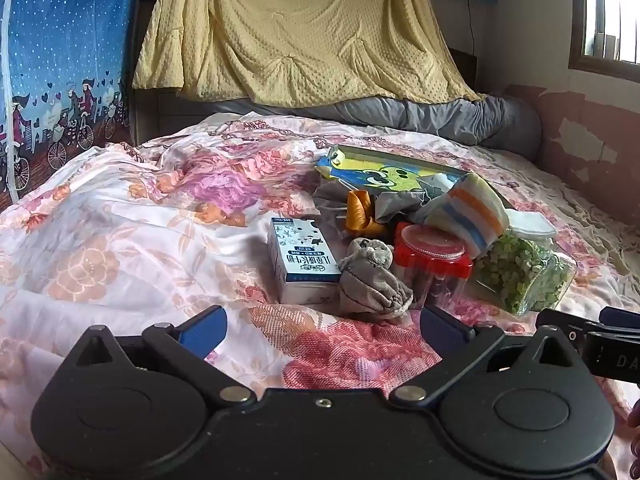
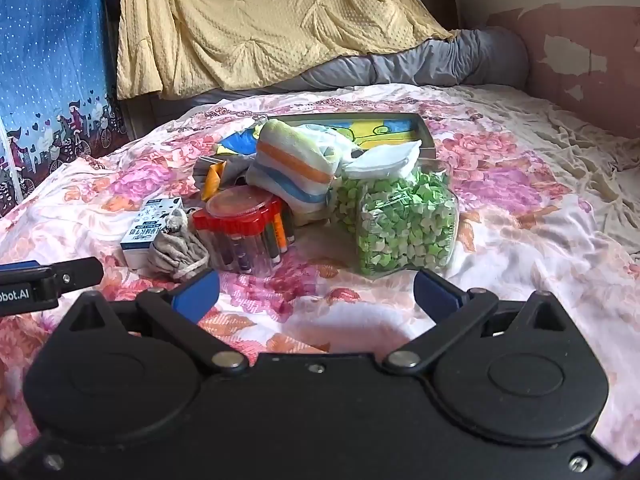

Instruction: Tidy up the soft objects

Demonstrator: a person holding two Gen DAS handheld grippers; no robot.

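Grey pouch (image 1: 374, 280): lay mid-bed on the quilt (image 1: 120, 240), touching the carton (image 1: 298, 264), partly hiding the red-lidded jar (image 1: 434, 256).
Striped towel (image 1: 470, 212): leaned on jars, covering the tray (image 1: 400, 156).
Orange item (image 1: 360, 212): unclear.
Left gripper (image 1: 322, 326): jaws apart, empty.
Right gripper (image 2: 316, 294): jaws apart, empty.

Matte black left tool (image 1: 322, 322) with two round lobed housings, angled link arms, silver rivets and blue finger pads (image 1: 206, 326). Same build on right tool (image 2: 316, 292): black body, blue pads, small screws near the lower corners. White lettering on the black side arms.
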